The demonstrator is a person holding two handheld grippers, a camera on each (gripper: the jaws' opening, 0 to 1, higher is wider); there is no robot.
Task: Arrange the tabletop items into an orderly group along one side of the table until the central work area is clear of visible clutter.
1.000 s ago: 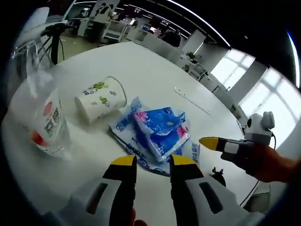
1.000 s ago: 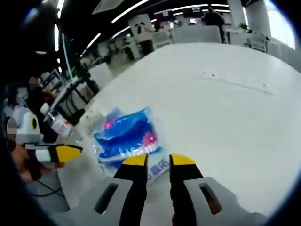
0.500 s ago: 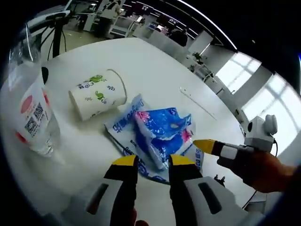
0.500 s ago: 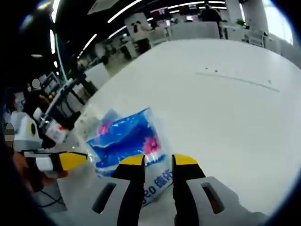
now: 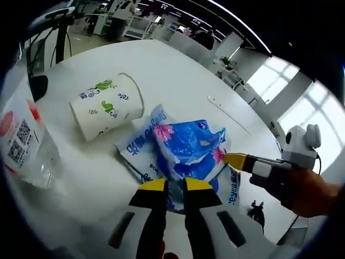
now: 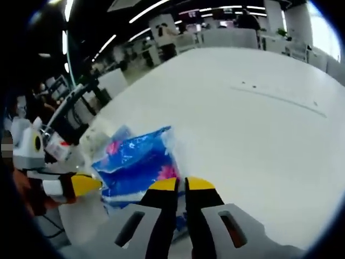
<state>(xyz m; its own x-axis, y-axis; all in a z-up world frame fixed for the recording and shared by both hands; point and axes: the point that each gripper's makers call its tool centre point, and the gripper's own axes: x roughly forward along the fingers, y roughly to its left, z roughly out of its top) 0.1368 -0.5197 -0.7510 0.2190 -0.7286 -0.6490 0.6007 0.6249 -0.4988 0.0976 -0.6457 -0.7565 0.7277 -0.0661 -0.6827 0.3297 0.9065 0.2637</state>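
Note:
Blue and white tissue packs [image 5: 186, 144] lie in a loose pile on the white table [image 5: 172, 70]. My left gripper [image 5: 175, 186] has its jaws nearly together on the near edge of the pile's wrapper. From the right, my right gripper [image 5: 238, 161] touches the pile's far edge. In the right gripper view the same tissue packs [image 6: 135, 162] sit just ahead of my right gripper [image 6: 181, 184], whose jaws are pinched on the wrapper. The left gripper [image 6: 82, 184] shows at the left there. A paper cup [image 5: 105, 109] lies on its side beside the pile.
A clear water bottle [image 5: 21, 148] with a red and white label stands at the left, and the bottle [image 6: 56, 148] shows small beyond the packs. A thin line [image 5: 229, 114] crosses the table beyond the pile. The table edge [image 5: 261, 186] runs close behind the right gripper. Office desks lie beyond.
Both grippers' jaws have closed from a wide gap to a narrow pinch on the tissue pile. Both cameras moved nearer to it.

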